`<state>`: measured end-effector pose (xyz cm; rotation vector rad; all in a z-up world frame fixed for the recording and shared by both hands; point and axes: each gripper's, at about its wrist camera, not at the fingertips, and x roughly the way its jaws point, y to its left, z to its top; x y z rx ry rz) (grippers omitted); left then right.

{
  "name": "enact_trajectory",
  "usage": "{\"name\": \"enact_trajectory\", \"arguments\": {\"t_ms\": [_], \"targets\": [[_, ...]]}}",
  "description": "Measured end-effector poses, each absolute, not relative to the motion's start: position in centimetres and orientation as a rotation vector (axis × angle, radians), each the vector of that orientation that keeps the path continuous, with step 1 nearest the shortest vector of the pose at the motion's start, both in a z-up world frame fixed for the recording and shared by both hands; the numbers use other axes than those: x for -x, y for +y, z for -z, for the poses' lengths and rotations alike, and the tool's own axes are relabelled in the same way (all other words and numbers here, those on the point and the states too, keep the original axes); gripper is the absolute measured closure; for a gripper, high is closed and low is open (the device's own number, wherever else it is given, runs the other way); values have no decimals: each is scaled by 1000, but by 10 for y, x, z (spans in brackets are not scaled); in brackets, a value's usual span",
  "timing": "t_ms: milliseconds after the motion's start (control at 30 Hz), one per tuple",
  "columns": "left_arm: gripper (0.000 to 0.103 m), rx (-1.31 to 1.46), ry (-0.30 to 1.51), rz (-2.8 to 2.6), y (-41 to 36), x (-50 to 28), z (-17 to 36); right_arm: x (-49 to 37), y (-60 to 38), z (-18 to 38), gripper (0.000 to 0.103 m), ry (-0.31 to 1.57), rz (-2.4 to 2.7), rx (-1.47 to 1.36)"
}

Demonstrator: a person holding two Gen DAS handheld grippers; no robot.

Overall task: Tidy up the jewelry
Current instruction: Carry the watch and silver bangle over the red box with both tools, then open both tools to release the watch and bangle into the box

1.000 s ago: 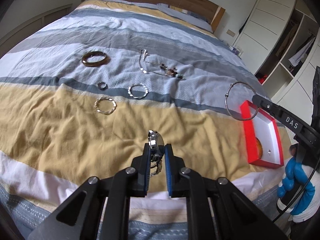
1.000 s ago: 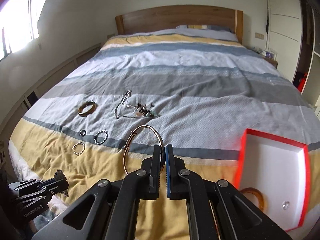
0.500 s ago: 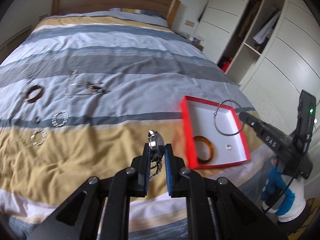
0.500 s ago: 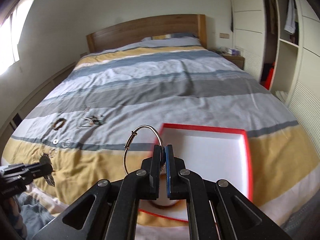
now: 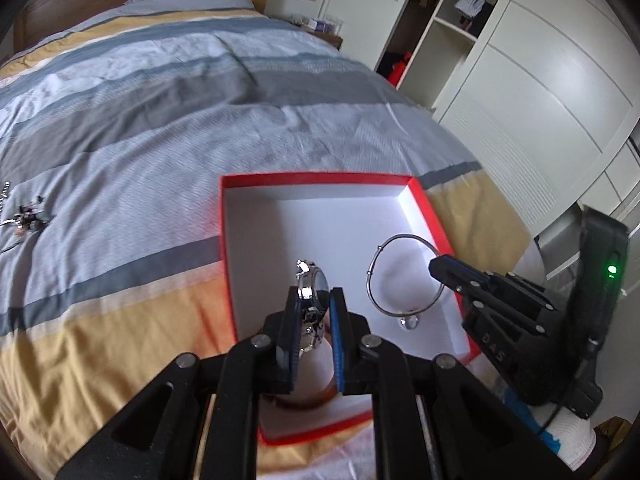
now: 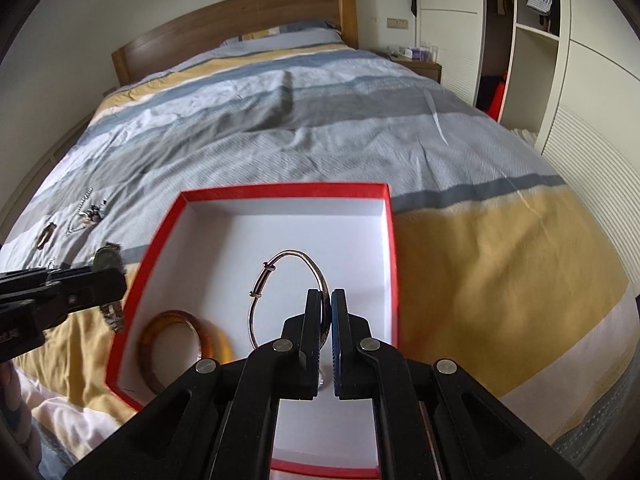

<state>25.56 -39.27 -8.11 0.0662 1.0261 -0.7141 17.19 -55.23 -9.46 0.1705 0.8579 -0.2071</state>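
Observation:
A red box with a white inside (image 5: 316, 178) (image 6: 280, 191) lies on the striped bed. My left gripper (image 5: 314, 304) is shut on a silver wristwatch (image 5: 311, 280) and holds it over the box's near left part. My right gripper (image 6: 326, 308) is shut on a thin silver bangle (image 6: 280, 280) (image 5: 400, 276) and holds it above the box's white floor. An amber bangle (image 6: 184, 336) and a small ring (image 5: 409, 322) lie in the box. The left gripper with the watch (image 6: 106, 260) also shows in the right wrist view.
Loose jewelry lies on the bedspread to the left: a necklace tangle (image 6: 86, 212) (image 5: 28, 216) and a brown bangle (image 6: 46, 234). White wardrobes (image 5: 520, 80) stand to the right of the bed, a wooden headboard (image 6: 240, 28) at its far end.
Both grippers have swung right and moved over the red box. The watch and the silver bangle now hang above its white floor.

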Motion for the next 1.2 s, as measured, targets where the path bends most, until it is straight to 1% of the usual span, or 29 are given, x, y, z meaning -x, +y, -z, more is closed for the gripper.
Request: {"name": "enact_trajectory", "arguments": {"t_ms": [267,533,667,700,733,800,900,1067,1100,1133,1200], "targets": [[91,-114,1106,672,-408,-276,131,-174,-562,121,99,912,213,-167],[89,-125,1119,698,-406,-275,133,-177,-552,127,99,937,197,-117],[86,-152,1132,708,-408,-272,132,-174,-549,129,98,953,196,-102],[86,-151,1131,707,-407,-270,131,-173,-550,128,97,958,195,-104],[83,-144,1128,705,-405,-269,129,-172,-549,126,90,956,196,-103],[82,-148,1112,670,-401,-268,127,-168,-550,121,79,943,204,-105],[82,-100,1132,653,-391,-270,127,-164,-550,114,78,933,191,-124],[82,-104,1126,577,-381,-266,127,-163,-544,109,77,927,186,-123],[83,-94,1126,563,-377,-268,127,-163,-544,108,77,921,192,-126],[88,-80,1129,548,-371,-270,128,-163,-545,107,77,917,187,-140],[89,-62,1138,542,-364,-272,128,-165,-545,107,77,912,174,-171]]}}
